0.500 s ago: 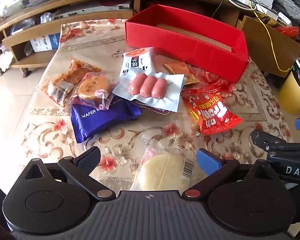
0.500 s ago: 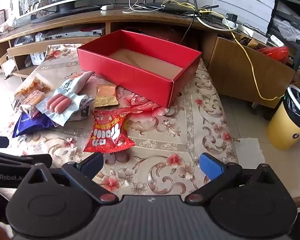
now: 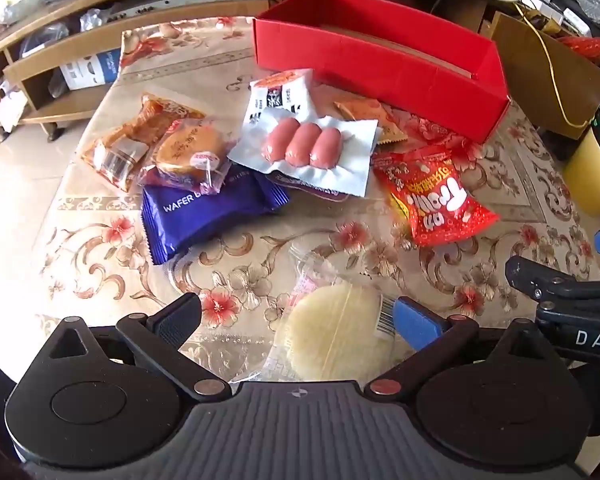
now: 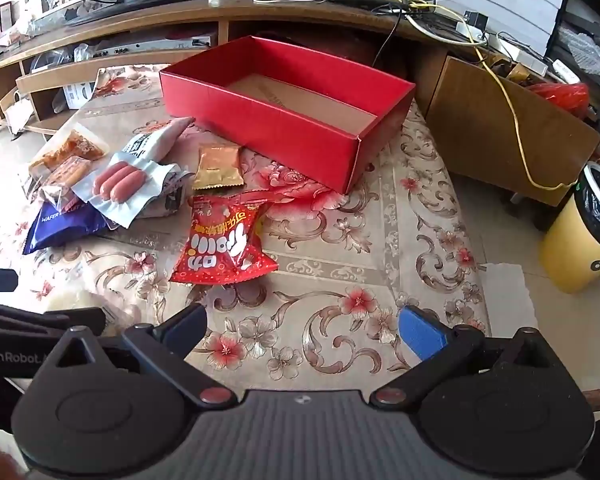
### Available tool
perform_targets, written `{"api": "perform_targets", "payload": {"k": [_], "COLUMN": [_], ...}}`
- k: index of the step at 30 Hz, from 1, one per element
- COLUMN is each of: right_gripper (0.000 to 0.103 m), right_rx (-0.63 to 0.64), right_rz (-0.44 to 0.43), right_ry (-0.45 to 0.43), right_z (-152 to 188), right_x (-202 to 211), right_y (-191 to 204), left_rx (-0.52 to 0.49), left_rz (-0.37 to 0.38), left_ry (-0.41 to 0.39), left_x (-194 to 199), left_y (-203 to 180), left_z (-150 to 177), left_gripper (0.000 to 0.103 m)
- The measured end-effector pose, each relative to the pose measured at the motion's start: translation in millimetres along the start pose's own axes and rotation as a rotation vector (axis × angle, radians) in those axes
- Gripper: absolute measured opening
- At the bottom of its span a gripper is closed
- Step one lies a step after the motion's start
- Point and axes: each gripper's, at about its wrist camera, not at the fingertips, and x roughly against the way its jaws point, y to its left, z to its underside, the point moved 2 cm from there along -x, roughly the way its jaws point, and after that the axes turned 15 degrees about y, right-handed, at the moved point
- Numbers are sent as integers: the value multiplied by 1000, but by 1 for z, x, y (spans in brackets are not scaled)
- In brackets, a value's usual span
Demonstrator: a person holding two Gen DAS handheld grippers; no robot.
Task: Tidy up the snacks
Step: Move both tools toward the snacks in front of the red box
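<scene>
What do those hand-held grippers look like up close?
Each is black plastic with a ribbed grey top and two round housings with red pivot pins. The left hand-held gripper and right hand-held gripper have blue-padded fingers. White lettering marks their sides.

Left gripper (image 3: 296, 318): black housing across the bottom of the frame, with a grey ribbed central panel bearing a small cross-mark. Two round black hubs sit at lower left and lower right. Black linkage arms are pinned by one silver and one red rivet. The left finger pad appears dark navy and ribbed; the right pad (image 3: 414, 326) is bright blue.

Right gripper (image 4: 302, 328): identical build. White lettering "GenRobot" shows at left edge of its view; "DAS" shows at right edge of the left view.
</scene>
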Motion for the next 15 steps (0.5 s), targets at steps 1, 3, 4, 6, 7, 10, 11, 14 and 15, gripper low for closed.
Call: {"api": "perform_targets", "payload": {"k": [1,3,4,6,7,10,11,14,15], "right_gripper": [102,102,102,102,102,102,102,102,102], "right_rx": [0,6,8,7,8,7,7,5,3], "right_rz": [0,0,1,3,4,2,2,1,0], "right_ry": [3,32,40,44,46,49,50,53,53], "right_z": [3,-6,-10,-9,-9,-9,-9,-9,-9], "right_x": [0,-3,-3,-3,-4,-5,-5,-6,-6], "right_y": [-1,1,2,2,2,2,2,2,2], "left_rx": [-2,-6,-6,-7,-7,-3,-2,-2,-4], "left_rz": [-1,-3,-1,0,-1,1,1,3,3], "left_ry": [4,7,9,12,13,14,15,16,16], "left_x": [0,-3,-3,-4,-4,-5,-5,-6,-6], "left_y": [0,-1,-1,-2,-2,-2,-2,-2,-2], "left_z": [-1,0,-1,0,0,-1,-1,-1,-1], "left_gripper": [102,102,102,102,102,103,103,103,103]}}
